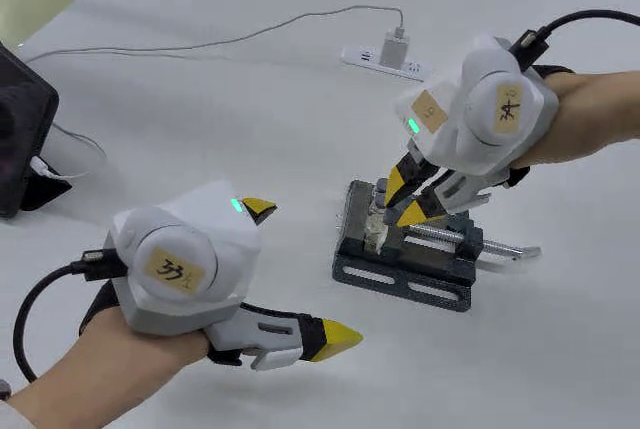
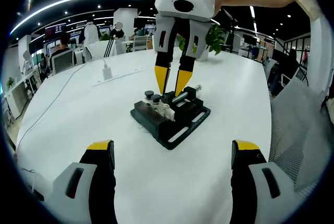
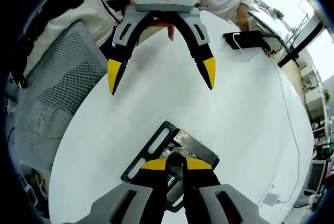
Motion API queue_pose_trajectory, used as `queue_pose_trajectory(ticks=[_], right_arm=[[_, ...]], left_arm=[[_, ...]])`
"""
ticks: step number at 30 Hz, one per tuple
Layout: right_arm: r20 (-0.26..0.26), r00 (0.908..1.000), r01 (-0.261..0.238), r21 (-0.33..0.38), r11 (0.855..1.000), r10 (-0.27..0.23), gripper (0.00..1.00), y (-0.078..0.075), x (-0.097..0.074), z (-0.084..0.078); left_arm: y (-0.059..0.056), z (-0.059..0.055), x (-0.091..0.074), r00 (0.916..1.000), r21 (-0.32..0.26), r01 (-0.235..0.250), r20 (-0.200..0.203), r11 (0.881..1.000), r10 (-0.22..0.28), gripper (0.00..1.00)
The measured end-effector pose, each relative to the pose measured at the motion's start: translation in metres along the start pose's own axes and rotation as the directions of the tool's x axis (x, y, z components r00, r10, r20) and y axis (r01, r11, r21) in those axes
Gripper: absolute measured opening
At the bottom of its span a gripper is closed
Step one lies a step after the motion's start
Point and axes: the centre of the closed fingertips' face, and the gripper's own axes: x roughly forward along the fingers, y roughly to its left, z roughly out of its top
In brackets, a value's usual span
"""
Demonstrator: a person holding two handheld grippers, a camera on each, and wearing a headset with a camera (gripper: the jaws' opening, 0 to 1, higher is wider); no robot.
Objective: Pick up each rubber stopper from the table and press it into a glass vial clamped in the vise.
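A black vise (image 1: 405,271) (image 2: 180,122) (image 3: 151,148) sits right of centre on the white table, with small glass vials (image 1: 375,227) (image 2: 156,104) clamped between its plates. Two of the vials carry dark stoppers (image 2: 149,94). My right gripper (image 1: 405,199) (image 2: 172,84) (image 3: 176,164) points down just over the vise. Its jaws are nearly together around a dark round rubber stopper (image 3: 175,157). My left gripper (image 1: 299,274) (image 2: 172,148) (image 3: 162,75) hovers in front of the vise, wide open and holding nothing.
A white power strip with a charger (image 1: 390,54) and its cable lie at the back of the table. A black device (image 1: 20,139) (image 3: 250,38) sits at the left edge. The vise's metal handle (image 1: 505,249) sticks out rightwards. A mesh chair (image 3: 57,93) stands beside the table.
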Motion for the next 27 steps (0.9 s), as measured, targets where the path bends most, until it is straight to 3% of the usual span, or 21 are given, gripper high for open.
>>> queue_pose_trajectory(ticks=[7,27], right_arm=[[-0.015,0.9997,-0.021,-0.024,0.999,0.02,0.04,-0.004,0.004,0.002],[-0.02,0.9986,-0.048,0.011,0.999,0.048,0.05,-0.003,0.011,-0.004]], left_arm=[[0.001,-0.001,-0.001,1.0,-0.003,-0.003,-0.005,1.0,0.003,0.91],[-0.002,-0.007,0.002,0.9999,-0.018,0.009,-0.014,1.0,-0.009,0.88]])
